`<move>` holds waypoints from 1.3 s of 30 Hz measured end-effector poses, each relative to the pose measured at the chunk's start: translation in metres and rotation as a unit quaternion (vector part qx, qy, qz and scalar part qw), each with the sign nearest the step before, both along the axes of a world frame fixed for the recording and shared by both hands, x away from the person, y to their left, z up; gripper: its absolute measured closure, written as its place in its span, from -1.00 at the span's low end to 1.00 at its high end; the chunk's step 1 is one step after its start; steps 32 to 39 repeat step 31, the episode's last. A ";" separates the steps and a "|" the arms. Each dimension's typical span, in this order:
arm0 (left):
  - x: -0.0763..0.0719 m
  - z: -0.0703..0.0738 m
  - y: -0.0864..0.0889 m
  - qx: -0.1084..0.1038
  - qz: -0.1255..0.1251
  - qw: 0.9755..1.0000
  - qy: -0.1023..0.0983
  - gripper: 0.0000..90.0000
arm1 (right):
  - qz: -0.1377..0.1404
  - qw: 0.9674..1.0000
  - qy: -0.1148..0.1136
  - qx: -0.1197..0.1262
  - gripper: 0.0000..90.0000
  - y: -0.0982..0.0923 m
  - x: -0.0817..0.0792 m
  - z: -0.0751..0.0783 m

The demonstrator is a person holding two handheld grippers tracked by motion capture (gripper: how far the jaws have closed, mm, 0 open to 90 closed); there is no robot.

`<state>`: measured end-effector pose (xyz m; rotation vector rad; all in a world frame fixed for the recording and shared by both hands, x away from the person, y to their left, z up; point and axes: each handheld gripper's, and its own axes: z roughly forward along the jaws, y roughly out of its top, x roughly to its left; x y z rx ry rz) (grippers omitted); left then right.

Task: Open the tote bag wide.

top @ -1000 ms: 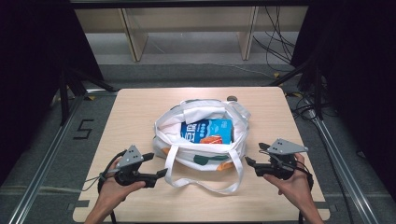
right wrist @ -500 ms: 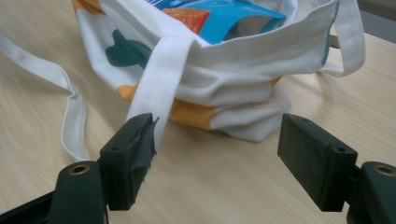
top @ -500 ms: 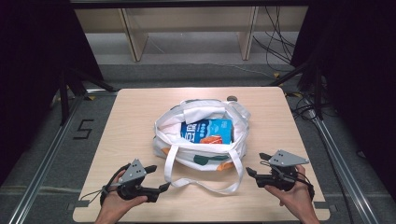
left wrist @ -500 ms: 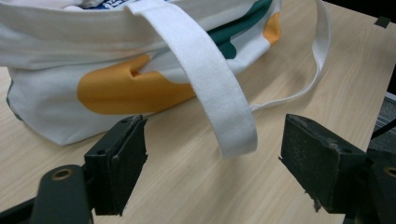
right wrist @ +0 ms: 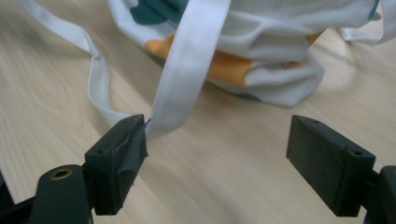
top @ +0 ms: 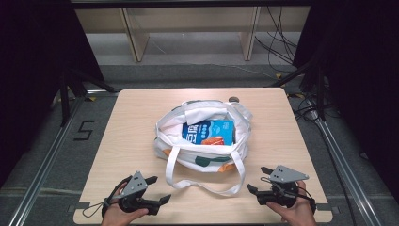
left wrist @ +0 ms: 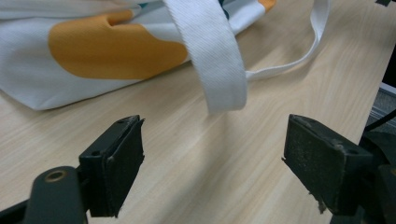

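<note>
A white tote bag (top: 164, 143) with orange and teal patches stands open at the table's middle, a blue package (top: 209, 133) lying in it. One white handle loop (top: 202, 187) lies flat on the wood toward the near edge. My left gripper (top: 160, 188) rests low at the loop's left, open, with bare table between its jaws; the strap (left wrist: 217, 60) hangs just ahead of it. My right gripper (top: 257, 179) sits at the loop's right, its jaws having just been opening, nothing between them. The strap's fold (right wrist: 187, 70) ends beside one fingertip (right wrist: 133, 140).
The wooden table (top: 136, 117) has free room on both sides of the bag. A small dark object (top: 233, 99) sits behind the bag. The near table edge (top: 202, 220) runs just below both hands. Cables (top: 277, 42) lie on the floor behind.
Both hands have drawn back from the bag's sides toward the near edge and sunk lower. The handle loop between them now lies slack on the table.
</note>
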<state>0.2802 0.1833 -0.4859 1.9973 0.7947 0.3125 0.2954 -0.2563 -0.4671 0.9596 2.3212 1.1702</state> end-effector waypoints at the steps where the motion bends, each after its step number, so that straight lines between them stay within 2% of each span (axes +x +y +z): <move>1: -0.001 0.000 -0.001 0.005 -0.006 1.000 0.000 -0.57 | 0.005 1.000 -0.005 -0.006 -0.53 -0.001 0.000 -0.001; 3: -0.002 -0.001 -0.002 0.010 -0.006 1.000 -0.005 -0.58 | 0.008 1.000 -0.005 -0.011 -0.53 -0.002 -0.002 -0.005; 4: -0.002 -0.001 -0.002 0.010 -0.006 1.000 -0.005 -0.58 | 0.003 1.000 0.013 -0.006 -0.53 -0.001 -0.006 -0.006; 5: -0.002 -0.003 -0.003 0.004 -0.003 1.000 -0.004 -0.59 | 0.014 1.000 0.007 -0.011 -0.53 -0.003 -0.005 -0.008; 7: -0.003 -0.004 -0.004 0.001 0.000 1.000 -0.001 -0.59 | 0.007 1.000 0.012 -0.011 -0.53 -0.004 -0.008 -0.010; 8: -0.002 -0.005 -0.004 0.015 -0.004 1.000 -0.005 -0.59 | 0.009 1.000 0.011 -0.016 -0.53 -0.005 -0.009 -0.011; 9: -0.003 -0.006 -0.005 0.009 -0.006 1.000 0.001 -0.59 | 0.013 1.000 0.006 -0.016 -0.53 -0.006 -0.009 -0.011; 10: -0.003 -0.006 -0.005 0.009 -0.006 1.000 0.001 -0.59 | 0.009 1.000 0.013 -0.013 -0.53 -0.007 -0.011 -0.012; 11: -0.002 -0.006 -0.004 0.018 -0.004 1.000 -0.003 -0.59 | 0.009 1.000 0.013 -0.013 -0.53 -0.007 -0.011 -0.012; 12: -0.003 -0.007 -0.006 0.008 -0.002 1.000 0.000 -0.59 | 0.014 1.000 0.011 -0.012 -0.52 -0.008 -0.012 -0.013; 13: -0.002 -0.007 -0.005 0.011 -0.003 1.000 0.002 -0.60 | 0.012 1.000 0.019 -0.010 -0.52 -0.008 -0.013 -0.014; 18: -0.002 -0.008 -0.006 0.006 -0.004 1.000 0.000 -0.60 | 0.015 1.000 0.015 -0.017 -0.52 -0.009 -0.015 -0.016; 20: -0.001 -0.009 -0.006 0.010 -0.004 1.000 -0.002 -0.59 | 0.017 1.000 0.014 -0.017 -0.52 -0.008 -0.015 -0.017; 21: -0.001 -0.008 -0.004 0.024 -0.004 1.000 -0.001 -0.59 | 0.019 1.000 0.014 -0.017 -0.52 -0.008 -0.014 -0.017; 22: -0.001 -0.008 -0.004 0.026 -0.004 1.000 -0.001 -0.60 | 0.018 1.000 0.018 -0.017 -0.52 -0.008 -0.014 -0.017; 27: 0.000 -0.009 -0.005 0.014 -0.008 1.000 -0.005 -0.60 | 0.018 0.999 0.019 -0.018 -0.52 -0.009 -0.014 -0.018; 28: 0.000 -0.009 -0.005 0.009 0.001 1.000 0.005 -0.60 | 0.022 0.999 0.024 -0.017 -0.52 -0.008 -0.013 -0.018; 29: 0.000 -0.009 -0.005 0.009 0.001 1.000 0.005 -0.60 | 0.022 0.999 0.025 -0.017 -0.52 -0.008 -0.013 -0.018; 30: 0.001 -0.009 -0.003 0.023 -0.001 1.000 0.001 -0.60 | 0.022 0.999 0.025 -0.017 -0.52 -0.008 -0.013 -0.018; 39: 0.001 -0.009 -0.003 0.018 -0.002 1.000 -0.001 -0.60 | 0.021 0.999 0.027 -0.017 -0.52 -0.008 -0.014 -0.018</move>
